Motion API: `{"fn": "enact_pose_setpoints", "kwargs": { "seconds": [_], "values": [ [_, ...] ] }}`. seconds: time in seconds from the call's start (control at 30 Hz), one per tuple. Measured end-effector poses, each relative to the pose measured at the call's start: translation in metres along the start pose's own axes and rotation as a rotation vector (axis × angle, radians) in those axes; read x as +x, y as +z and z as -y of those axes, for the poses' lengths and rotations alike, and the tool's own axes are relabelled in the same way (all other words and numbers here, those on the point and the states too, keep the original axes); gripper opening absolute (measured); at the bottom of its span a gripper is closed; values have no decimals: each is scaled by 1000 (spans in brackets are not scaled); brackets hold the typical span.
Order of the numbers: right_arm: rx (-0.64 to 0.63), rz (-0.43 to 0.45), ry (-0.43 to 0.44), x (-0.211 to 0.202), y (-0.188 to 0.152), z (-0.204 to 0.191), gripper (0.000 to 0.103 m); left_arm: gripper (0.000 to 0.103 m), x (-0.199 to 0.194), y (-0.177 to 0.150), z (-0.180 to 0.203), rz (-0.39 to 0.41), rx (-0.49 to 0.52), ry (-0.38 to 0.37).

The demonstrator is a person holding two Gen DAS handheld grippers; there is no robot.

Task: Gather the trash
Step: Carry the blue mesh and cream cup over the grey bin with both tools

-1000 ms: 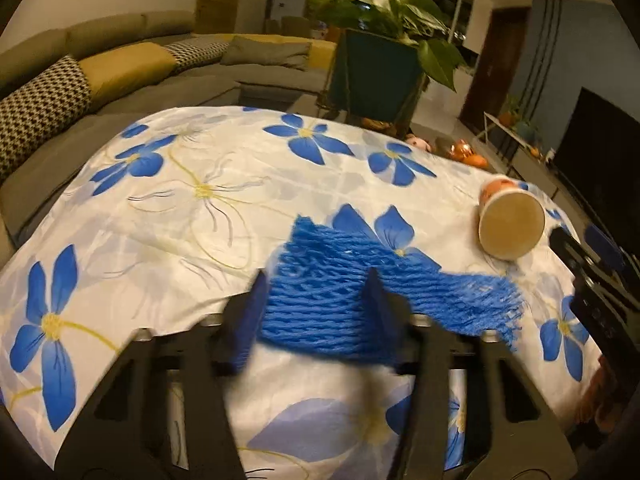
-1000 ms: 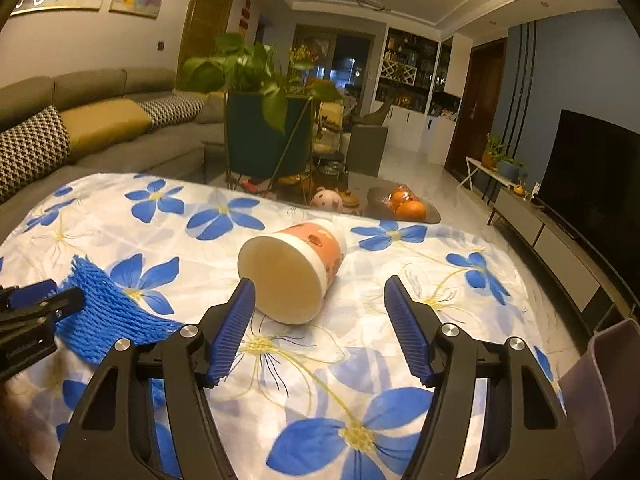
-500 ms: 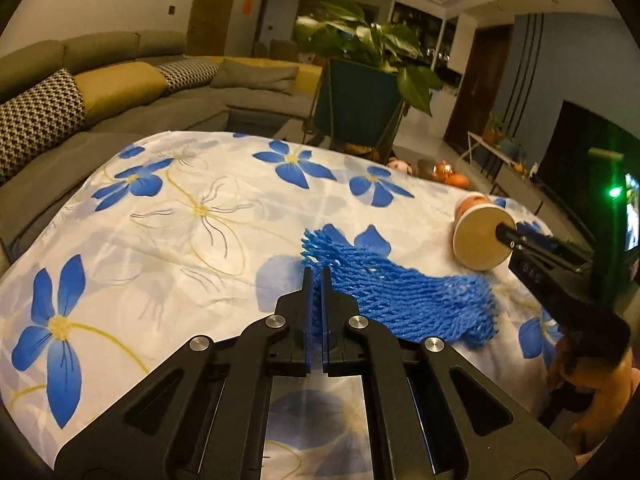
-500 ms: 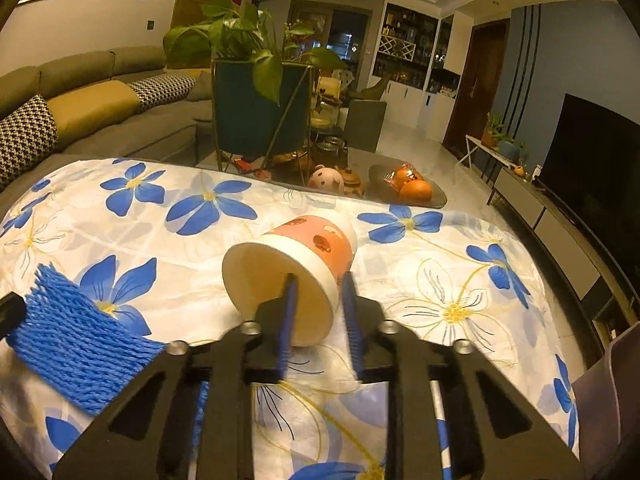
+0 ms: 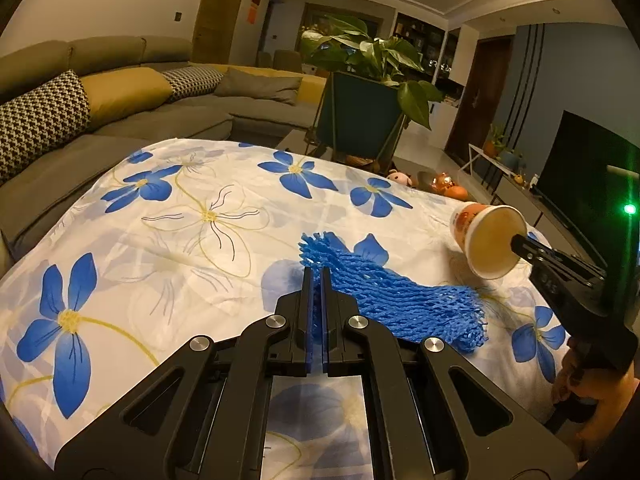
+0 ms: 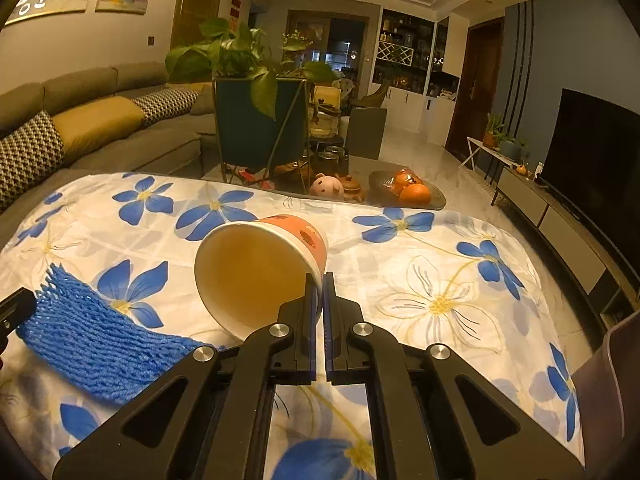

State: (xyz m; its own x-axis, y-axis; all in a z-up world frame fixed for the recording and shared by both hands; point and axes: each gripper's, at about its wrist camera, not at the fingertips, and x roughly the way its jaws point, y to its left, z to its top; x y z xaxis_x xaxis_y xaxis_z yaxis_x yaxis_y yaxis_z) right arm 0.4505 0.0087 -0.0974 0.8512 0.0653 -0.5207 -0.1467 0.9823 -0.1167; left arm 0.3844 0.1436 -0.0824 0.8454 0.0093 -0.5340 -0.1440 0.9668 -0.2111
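Nearest in the left wrist view, the left claw (image 5: 317, 280) is pinched closed on the near end of a blue foam net sleeve (image 5: 400, 300), whose long axis trails away to the right across the flowered cloth (image 5: 180, 248) covering the worktop. In the right wrist view, the right claw (image 6: 318, 284) is closed on the lower rim of a paper cup (image 6: 256, 272) lying tilted with its open mouth facing the claw; the cup appears lifted slightly off the cloth, though the view is too distorted to be sure. The sleeve lies to the left of the cup, apart from it. The cup's orange pattern carries no readable writing or brand. Beyond the worktop stand a potted plant (image 6: 256, 80) and a sofa (image 5: 120, 92).
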Motion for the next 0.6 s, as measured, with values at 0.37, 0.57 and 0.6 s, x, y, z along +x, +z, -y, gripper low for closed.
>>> {"fn": "enact_pose_setpoints", "kwargs": {
  "seconds": [0.37,0.57,0.6],
  "values": [
    [24,57,19,-60,-8,26,3,2,-30,-8,13,21,0,-6],
    [23,99,25,-102,-15,41,3,2,-56,-10,27,43,23,-14],
    [26,105,26,-109,-18,45,3,2,-61,-9,29,49,25,-15]
  ]
}}
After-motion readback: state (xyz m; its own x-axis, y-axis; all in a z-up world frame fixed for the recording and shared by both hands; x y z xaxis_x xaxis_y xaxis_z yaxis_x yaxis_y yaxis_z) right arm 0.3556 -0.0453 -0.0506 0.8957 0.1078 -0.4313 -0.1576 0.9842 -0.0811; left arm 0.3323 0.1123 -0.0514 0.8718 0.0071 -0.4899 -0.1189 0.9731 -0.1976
